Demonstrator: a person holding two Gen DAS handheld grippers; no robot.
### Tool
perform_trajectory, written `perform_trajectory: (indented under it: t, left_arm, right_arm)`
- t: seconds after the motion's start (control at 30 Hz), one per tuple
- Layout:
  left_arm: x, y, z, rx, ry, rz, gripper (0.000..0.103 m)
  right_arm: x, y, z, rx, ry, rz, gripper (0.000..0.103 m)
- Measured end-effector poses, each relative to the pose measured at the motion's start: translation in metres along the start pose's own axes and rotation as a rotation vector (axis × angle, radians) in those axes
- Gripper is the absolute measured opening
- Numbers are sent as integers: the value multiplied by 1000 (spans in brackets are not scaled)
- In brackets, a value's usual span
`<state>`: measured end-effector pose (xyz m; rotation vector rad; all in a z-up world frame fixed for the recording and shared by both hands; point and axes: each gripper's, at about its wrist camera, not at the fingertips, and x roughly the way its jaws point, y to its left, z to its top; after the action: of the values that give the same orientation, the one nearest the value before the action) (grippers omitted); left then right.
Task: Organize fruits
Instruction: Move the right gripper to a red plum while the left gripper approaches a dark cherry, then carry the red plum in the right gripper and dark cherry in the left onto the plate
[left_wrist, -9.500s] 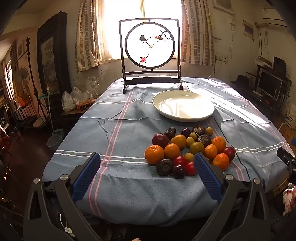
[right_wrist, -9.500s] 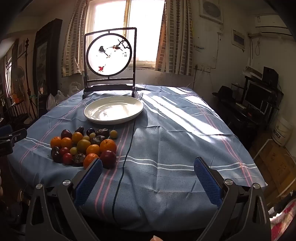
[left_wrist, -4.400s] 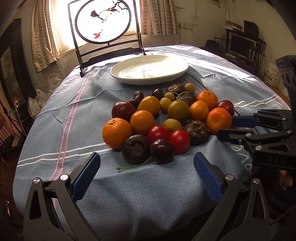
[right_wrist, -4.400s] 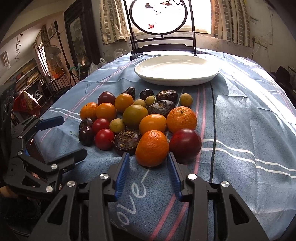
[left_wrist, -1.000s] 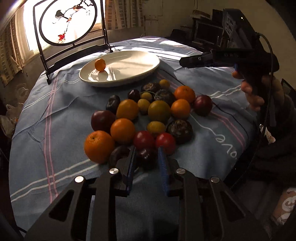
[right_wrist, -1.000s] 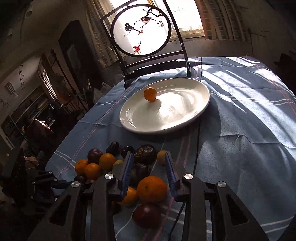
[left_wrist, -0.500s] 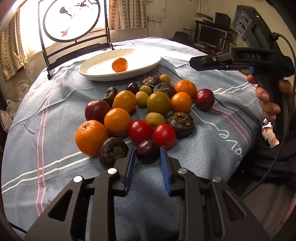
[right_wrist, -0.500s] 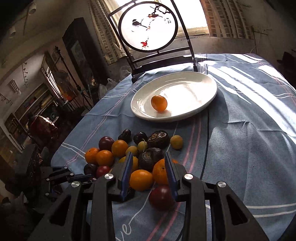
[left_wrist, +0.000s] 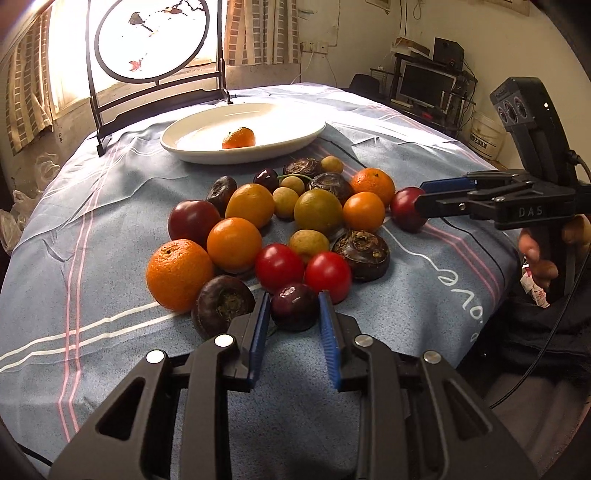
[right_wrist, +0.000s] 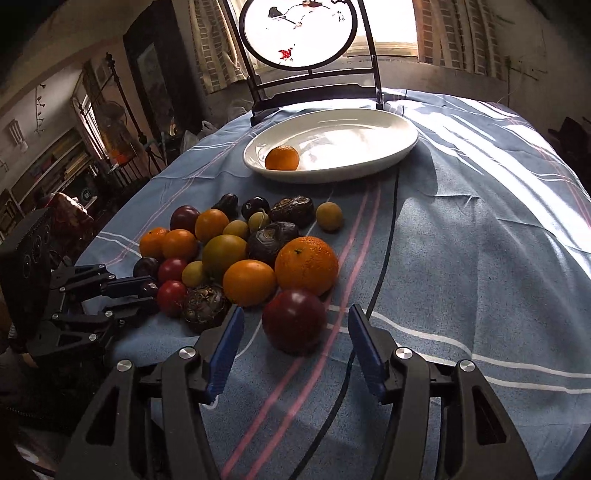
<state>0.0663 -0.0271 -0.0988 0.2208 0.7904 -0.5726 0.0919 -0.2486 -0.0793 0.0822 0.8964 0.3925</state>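
Note:
A pile of oranges, red tomatoes, dark plums, yellow-green fruits and brown water chestnuts lies on the blue tablecloth. My left gripper (left_wrist: 291, 306) has its jaws close on both sides of a small dark plum (left_wrist: 294, 305) at the pile's near edge; it also shows in the right wrist view (right_wrist: 140, 291). My right gripper (right_wrist: 295, 332) is open around a large dark red plum (right_wrist: 294, 320), a gap on each side; it shows in the left wrist view (left_wrist: 428, 192). One orange (left_wrist: 238, 137) lies in the white plate (left_wrist: 295, 142) behind the pile.
A round painted screen on a black stand (left_wrist: 155, 74) stands behind the plate. A thin black cable (right_wrist: 384, 266) runs down the cloth right of the pile. The table's edge drops off near me. Furniture and a monitor (left_wrist: 424, 83) stand at the right.
The right gripper has come down low behind the big dark red plum and opened wider. The left gripper has moved forward around the small dark plum. The orange has rolled within the plate.

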Motion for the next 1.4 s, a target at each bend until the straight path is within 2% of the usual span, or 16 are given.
perform_trajectory:
  t: [0.03,0.07,0.17,0.4,0.5,0.6,0.73,0.8,1.03,1.1,1.17,1.23,1.33,1.4]
  left_arm:
    - [-1,0,-1,-6,-4,1,26]
    - [-2,1,-1,-15,-7,-1,26]
    - [-9,3,-3,-31,-20,-7,26]
    - [-32,8,8,-63,-83,-27,26]
    - [-39,13,28,-68,-120,-24,26]
    - [-35,24,64,-75,-132,-41,26]
    - [-7,46,116,-90,-132,-60,26]
    - [15,59,138,-101,-111,-63,26]
    - [106,97,189,-144,34,-17,26]
    - [120,105,195,-176,65,-24,35]
    - [118,115,196,-234,55,-34,64]
    - [103,123,191,-270,21,-32,70]
    - [71,123,172,-281,4,-36,70]
    - [47,112,150,-248,-1,-23,70]
  right_arm:
    - [5,1,0,1,10,-3,47]
    - [10,3,-1,-5,20,-6,39]
    - [9,9,-5,-31,5,-14,38]
    - [-16,-1,0,17,-59,12,38]
    - [-25,-9,21,31,-97,18,38]
    - [-29,-17,55,34,-143,24,38]
    - [-7,-37,107,79,-156,48,38]
    - [14,-48,129,102,-132,56,38]
    - [82,-75,174,175,-71,25,41]
    - [85,-77,177,190,-86,22,51]
    - [79,-72,175,187,-105,19,53]
    - [65,-66,167,171,-119,20,53]
    - [38,-54,142,130,-136,14,53]
    - [23,-47,120,107,-135,15,53]
